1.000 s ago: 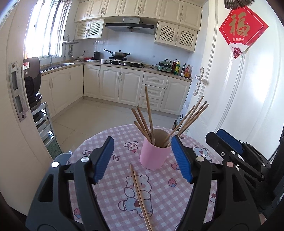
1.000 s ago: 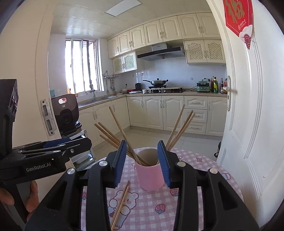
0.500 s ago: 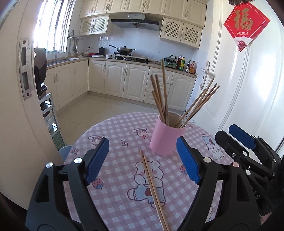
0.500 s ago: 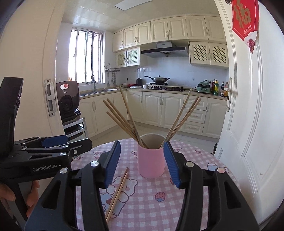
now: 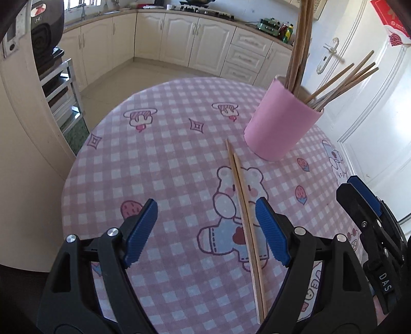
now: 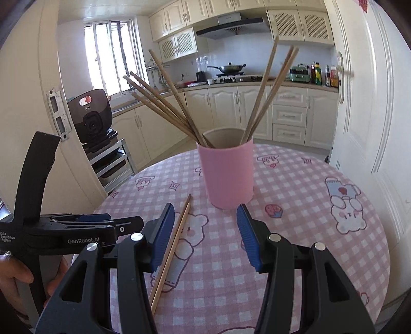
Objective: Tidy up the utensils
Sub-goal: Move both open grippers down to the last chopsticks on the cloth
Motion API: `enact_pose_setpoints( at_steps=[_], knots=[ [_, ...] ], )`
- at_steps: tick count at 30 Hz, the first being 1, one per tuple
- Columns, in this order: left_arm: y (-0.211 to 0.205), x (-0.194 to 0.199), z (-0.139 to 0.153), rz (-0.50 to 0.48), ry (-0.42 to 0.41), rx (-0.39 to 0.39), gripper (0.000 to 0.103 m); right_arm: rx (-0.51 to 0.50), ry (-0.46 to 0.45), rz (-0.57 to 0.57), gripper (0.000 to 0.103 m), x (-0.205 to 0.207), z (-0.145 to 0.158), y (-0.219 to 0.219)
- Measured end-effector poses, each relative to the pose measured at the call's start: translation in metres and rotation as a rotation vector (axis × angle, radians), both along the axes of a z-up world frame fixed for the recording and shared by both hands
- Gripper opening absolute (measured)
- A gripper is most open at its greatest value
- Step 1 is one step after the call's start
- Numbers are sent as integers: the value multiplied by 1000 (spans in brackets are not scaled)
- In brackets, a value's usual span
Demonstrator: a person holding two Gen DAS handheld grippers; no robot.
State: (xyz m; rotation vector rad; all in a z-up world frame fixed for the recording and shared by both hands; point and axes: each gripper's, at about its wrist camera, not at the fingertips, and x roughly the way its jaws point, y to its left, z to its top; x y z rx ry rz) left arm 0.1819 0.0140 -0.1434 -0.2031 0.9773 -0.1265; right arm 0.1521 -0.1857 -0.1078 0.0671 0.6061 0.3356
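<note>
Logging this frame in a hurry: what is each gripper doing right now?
Left gripper: open, holding nothing, above the loose chopsticks.
Right gripper: open, holding nothing, facing the pink cup.

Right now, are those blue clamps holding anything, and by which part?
Nothing is held. The left gripper and right gripper are both open, and the two loose chopsticks lie flat on the table beside the pink cup.

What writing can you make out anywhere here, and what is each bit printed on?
"GenRobot.AI": on the side of the left gripper, seen from the right wrist view.
"Data Acquisition System": small print on the same gripper's body, at the far left.
"DAS": on the right gripper, seen from the left wrist view.
Red door hanging: print too small and cut off to read.
Black appliance: label too blurred to read.
</note>
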Motion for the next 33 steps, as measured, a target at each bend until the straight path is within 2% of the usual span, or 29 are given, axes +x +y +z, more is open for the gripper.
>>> enact_pose_setpoints(
  at_steps=[3,10,19,30,33],
  knots=[
    [-5,7,-12,-13,62,-22,78,14,51,-7,48,7,-10,-1],
    [-23,21,-31,-35,152,50,77,37,99,-8,48,12,-22,-7],
    [-33,28,-38,-48,152,137,77,56,111,-13,50,16,-28,-14],
    [-36,35,-39,-28,164,149,77,70,120,-20,52,17,-29,-18],
    [-36,35,-38,-42,153,174,77,67,117,-19,52,16,-28,-19]
  ],
)
